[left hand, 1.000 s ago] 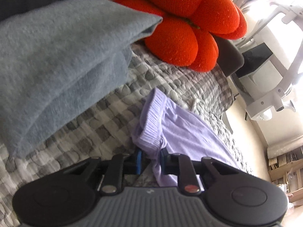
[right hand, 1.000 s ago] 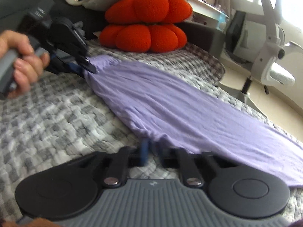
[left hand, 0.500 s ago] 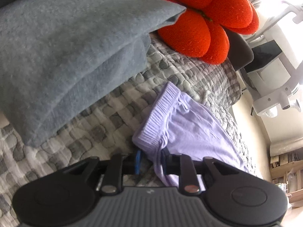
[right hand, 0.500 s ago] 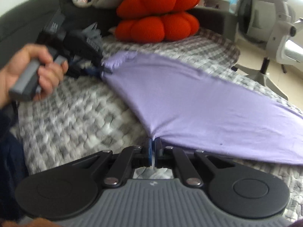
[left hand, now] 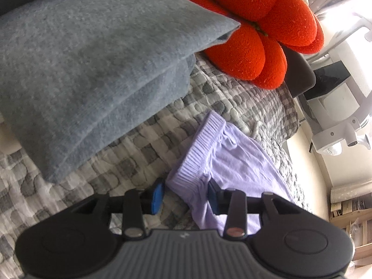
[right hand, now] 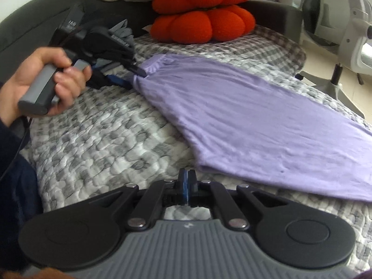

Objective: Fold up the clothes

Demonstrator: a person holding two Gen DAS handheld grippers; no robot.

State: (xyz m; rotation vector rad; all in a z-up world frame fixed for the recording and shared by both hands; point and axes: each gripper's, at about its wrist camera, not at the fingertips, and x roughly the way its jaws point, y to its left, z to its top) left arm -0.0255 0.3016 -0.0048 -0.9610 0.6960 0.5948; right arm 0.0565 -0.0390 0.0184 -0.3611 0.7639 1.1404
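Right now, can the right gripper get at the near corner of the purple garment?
Probably yes. The right gripper is shut and empty, the purple garment has its corner just beside the tips on the quilt, nothing between. It must open first.

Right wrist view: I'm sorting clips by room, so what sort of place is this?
Probably a bedroom or home study: a grey checked quilted bedspread, orange lobed plush cushions and a white office chair.

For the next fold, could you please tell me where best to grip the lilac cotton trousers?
Grip the ribbed waistband of the lilac cotton trousers, coming from its open end: it is a thick, bunched edge raised off the grey quilt, easy to pinch.
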